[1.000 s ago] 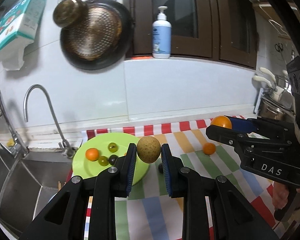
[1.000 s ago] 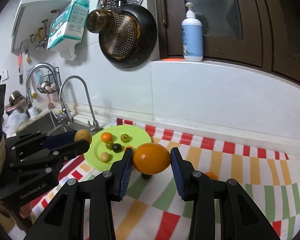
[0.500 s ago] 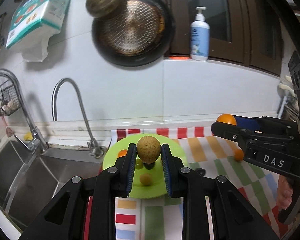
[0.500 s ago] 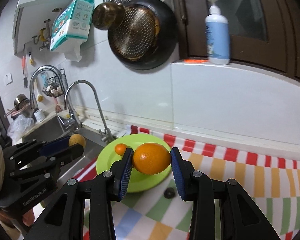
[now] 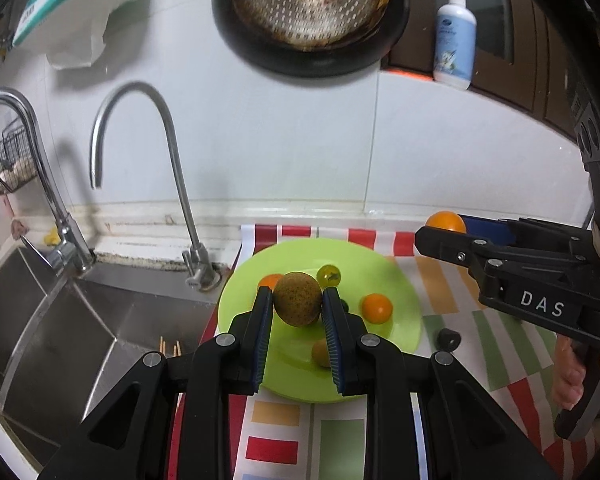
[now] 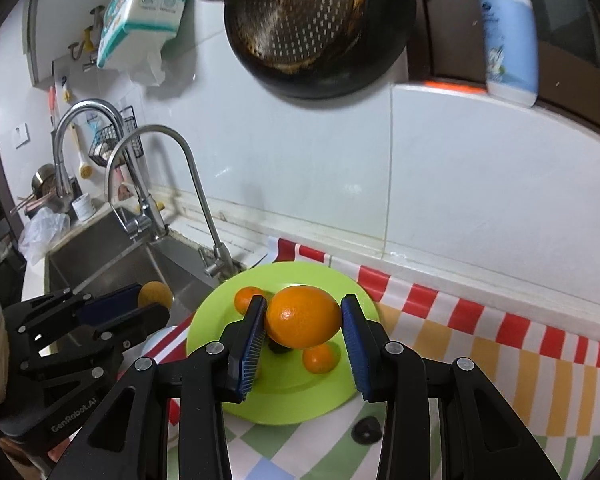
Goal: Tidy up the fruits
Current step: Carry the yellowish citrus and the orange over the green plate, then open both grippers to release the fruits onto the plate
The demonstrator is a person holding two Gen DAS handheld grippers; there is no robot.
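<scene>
Carrying fruit over the green plate (image 5: 396,300) beside the sink (image 5: 80,320), I keep both tools clamped so nothing drops: my right gripper (image 6: 304,322) pinches the large orange (image 6: 303,316), my left gripper (image 5: 296,306) the speckled brown fruit (image 5: 298,299), above small oranges (image 5: 376,308) gathered there for sorting.
</scene>
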